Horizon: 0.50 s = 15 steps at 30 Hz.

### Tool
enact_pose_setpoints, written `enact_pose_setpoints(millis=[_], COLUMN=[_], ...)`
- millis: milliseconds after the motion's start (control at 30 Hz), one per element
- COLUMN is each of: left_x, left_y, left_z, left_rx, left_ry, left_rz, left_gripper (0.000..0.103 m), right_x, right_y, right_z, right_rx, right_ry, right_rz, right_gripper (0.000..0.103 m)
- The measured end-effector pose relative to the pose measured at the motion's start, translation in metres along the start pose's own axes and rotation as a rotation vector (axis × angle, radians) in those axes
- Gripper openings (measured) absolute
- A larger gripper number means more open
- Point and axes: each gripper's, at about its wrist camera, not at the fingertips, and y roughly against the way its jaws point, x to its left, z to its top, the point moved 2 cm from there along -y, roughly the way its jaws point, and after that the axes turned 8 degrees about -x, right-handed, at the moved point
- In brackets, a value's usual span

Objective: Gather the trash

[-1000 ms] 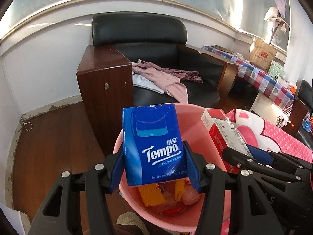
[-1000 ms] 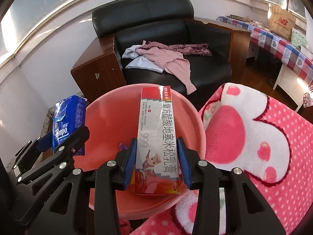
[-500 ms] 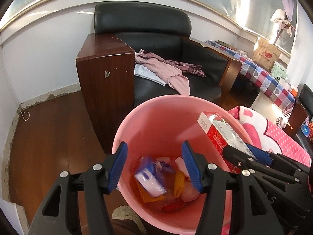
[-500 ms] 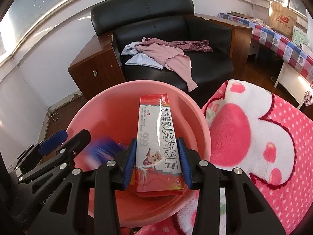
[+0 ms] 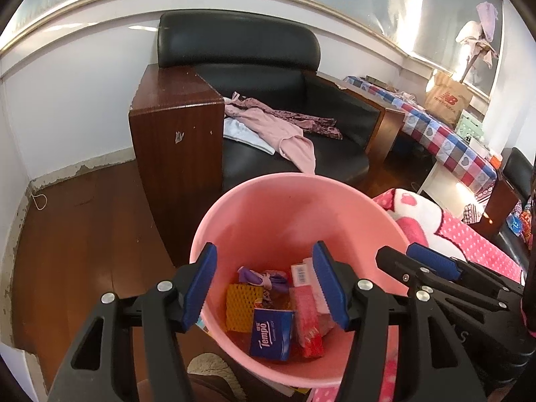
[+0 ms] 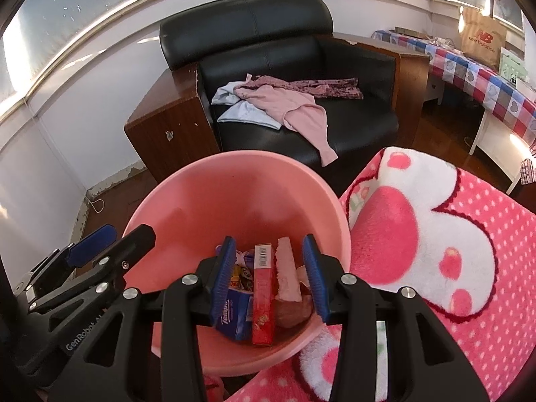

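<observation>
Both pieces of trash are now lying in the pink bin (image 5: 234,221).

The Tempo tissue pack (image 5: 271,332) and red box (image 6: 263,296) have dropped from the left hand-held gripper (image 5: 264,288) and right hand-held gripper (image 6: 268,279); both are hovering apart, empty, ready for more.

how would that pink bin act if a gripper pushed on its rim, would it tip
The pink bin looks like thin, light plastic, so it would probably slide or rock rather than stay put. It holds only small trash like the Tempo tissue pack and red box, so little weight steadies it. Its smooth rim may flex slightly.
</observation>
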Motion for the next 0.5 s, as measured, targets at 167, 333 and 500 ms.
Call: enact_pose_setpoints(millis=[167, 333, 500], left_x=[-0.008, -0.018, -0.024], left_y=[0.017, 0.033, 0.044], left_z=[0.002, 0.003, 0.003], left_rx=[-0.014, -0.02, -0.024], left_ry=[-0.006, -0.025, -0.033], left_rz=[-0.018, -0.028, -0.034], left_gripper=[0.059, 0.059, 0.059], right_x=[-0.002, -0.006, -0.013], right_y=[0.019, 0.038, 0.059], right_z=[0.0, -0.001, -0.004], right_rx=[-0.03, -0.06, -0.09], right_ry=[0.009, 0.02, 0.024], right_rz=[-0.007, -0.017, -0.027], right_gripper=[0.043, 0.043, 0.042])
